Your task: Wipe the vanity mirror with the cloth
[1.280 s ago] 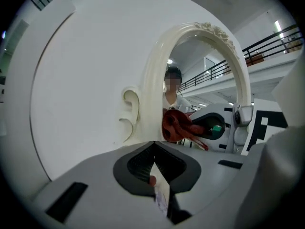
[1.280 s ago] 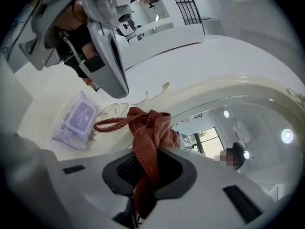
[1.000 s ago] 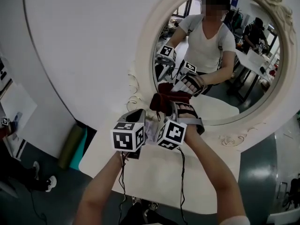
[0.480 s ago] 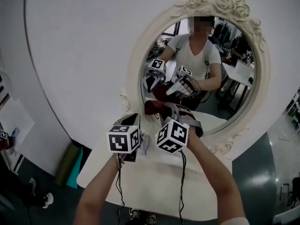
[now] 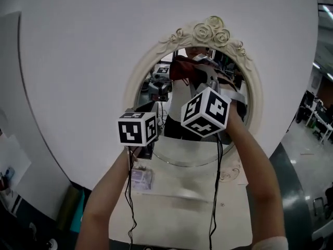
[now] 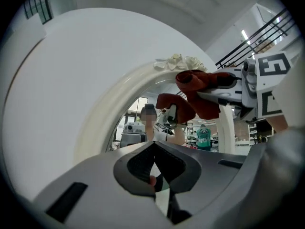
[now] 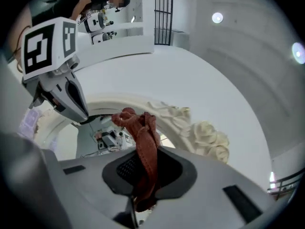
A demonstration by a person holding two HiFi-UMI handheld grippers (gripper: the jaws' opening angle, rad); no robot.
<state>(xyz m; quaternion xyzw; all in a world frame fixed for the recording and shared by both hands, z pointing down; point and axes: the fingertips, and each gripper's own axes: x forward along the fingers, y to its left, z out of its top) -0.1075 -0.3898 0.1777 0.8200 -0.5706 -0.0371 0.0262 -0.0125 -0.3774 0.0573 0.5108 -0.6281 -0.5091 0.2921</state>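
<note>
An oval vanity mirror in a cream carved frame stands against a white wall, with roses at its top. My right gripper is shut on a dark red cloth and holds it against the upper glass, just under the roses. In the right gripper view the cloth hangs bunched between the jaws of that gripper. My left gripper hovers at the mirror's left side, lower than the cloth. The left gripper is shut on nothing, and its view shows the cloth up to its right.
A white table runs below the mirror, with a small printed packet on it under my left arm. A green roll leans at the lower left. Grey-green floor lies to the right.
My right gripper has carried the cloth from the mirror's lower left up to its top. The left gripper rose slightly, and more of the mirror has come into view.
</note>
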